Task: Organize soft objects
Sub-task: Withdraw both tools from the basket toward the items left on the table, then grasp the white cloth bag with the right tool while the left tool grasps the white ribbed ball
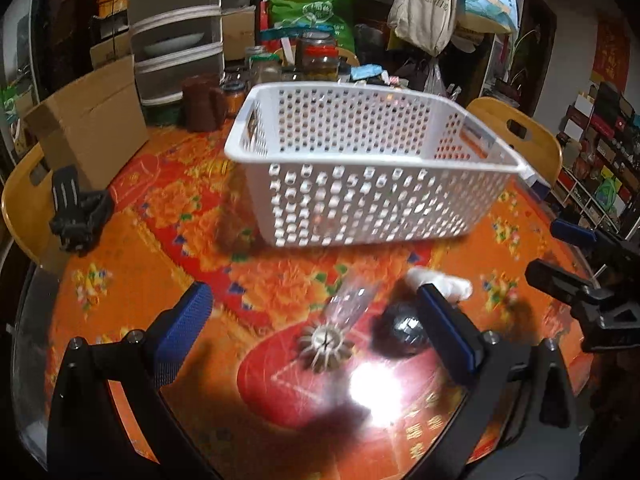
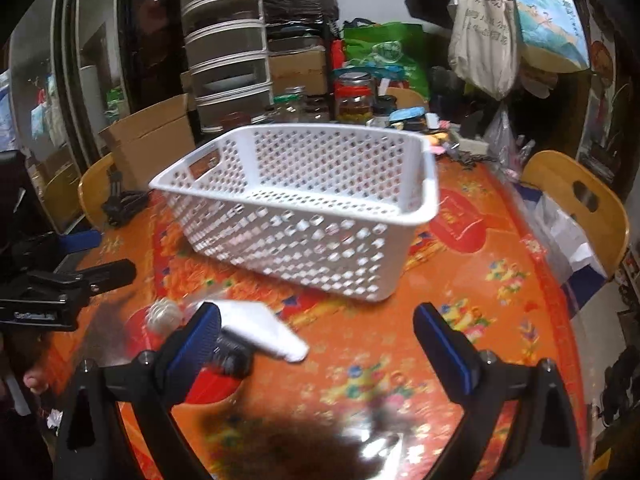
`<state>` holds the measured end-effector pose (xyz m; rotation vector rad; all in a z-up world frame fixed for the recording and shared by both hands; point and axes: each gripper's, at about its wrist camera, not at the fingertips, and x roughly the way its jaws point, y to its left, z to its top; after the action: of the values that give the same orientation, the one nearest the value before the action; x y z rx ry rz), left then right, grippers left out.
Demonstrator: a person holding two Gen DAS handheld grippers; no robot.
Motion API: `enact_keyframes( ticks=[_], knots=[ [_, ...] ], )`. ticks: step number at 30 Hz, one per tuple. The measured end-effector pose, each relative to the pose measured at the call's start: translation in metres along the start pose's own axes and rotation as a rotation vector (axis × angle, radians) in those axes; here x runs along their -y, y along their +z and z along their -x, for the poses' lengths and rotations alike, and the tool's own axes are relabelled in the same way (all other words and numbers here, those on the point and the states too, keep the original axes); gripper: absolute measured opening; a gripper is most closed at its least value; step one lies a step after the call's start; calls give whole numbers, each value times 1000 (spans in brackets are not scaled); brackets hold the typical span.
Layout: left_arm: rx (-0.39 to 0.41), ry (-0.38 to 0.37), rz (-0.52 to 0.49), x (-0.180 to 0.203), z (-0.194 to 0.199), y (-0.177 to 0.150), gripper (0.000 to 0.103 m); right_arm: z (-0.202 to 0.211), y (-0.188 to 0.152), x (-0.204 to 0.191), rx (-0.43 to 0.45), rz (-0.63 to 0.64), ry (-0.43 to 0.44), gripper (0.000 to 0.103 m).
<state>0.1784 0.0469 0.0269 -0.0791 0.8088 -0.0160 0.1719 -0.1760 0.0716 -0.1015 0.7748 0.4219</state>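
A white perforated basket (image 1: 360, 176) stands empty on the orange-red floral table; it also shows in the right wrist view (image 2: 304, 216). In front of it lie a clear plastic bottle (image 1: 340, 316) with a ribbed base, a dark round object (image 1: 400, 328) and a white soft item (image 1: 440, 284). My left gripper (image 1: 316, 328) is open above the bottle. My right gripper (image 2: 316, 336) is open; the white item (image 2: 264, 332) lies by its left finger, with a dark ribbed object (image 2: 232, 354) under it. The right gripper also shows at the right edge of the left wrist view (image 1: 576, 256).
A cardboard box (image 1: 88, 124), jars (image 1: 320, 56) and a stacked organiser (image 1: 176, 32) crowd the table's far side. A black clamp mount (image 1: 76, 212) sits at the left edge. Wooden chair backs (image 1: 516, 132) stand around the table. Glare (image 1: 376, 392) shines on the glass top.
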Motion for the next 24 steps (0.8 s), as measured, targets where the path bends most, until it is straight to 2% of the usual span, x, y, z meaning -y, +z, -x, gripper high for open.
enact_keyframes(
  ticks=[5,11,14,24],
  knots=[
    [-44,-13,14,-9,-22,-22,100,-13,-15,-14,-22,9,38,96],
    [-70,-18,7,-10,-43,-41,100,-32,-24,-31,-53,33,68,88],
    [-75,-14,-3,-8,-51,-45,100,-41,-25,-37,-67,40,79,78],
    [-94,-24,0,-10,-69,-49,92,-71,-25,-53,-105,50,108,59]
  ],
)
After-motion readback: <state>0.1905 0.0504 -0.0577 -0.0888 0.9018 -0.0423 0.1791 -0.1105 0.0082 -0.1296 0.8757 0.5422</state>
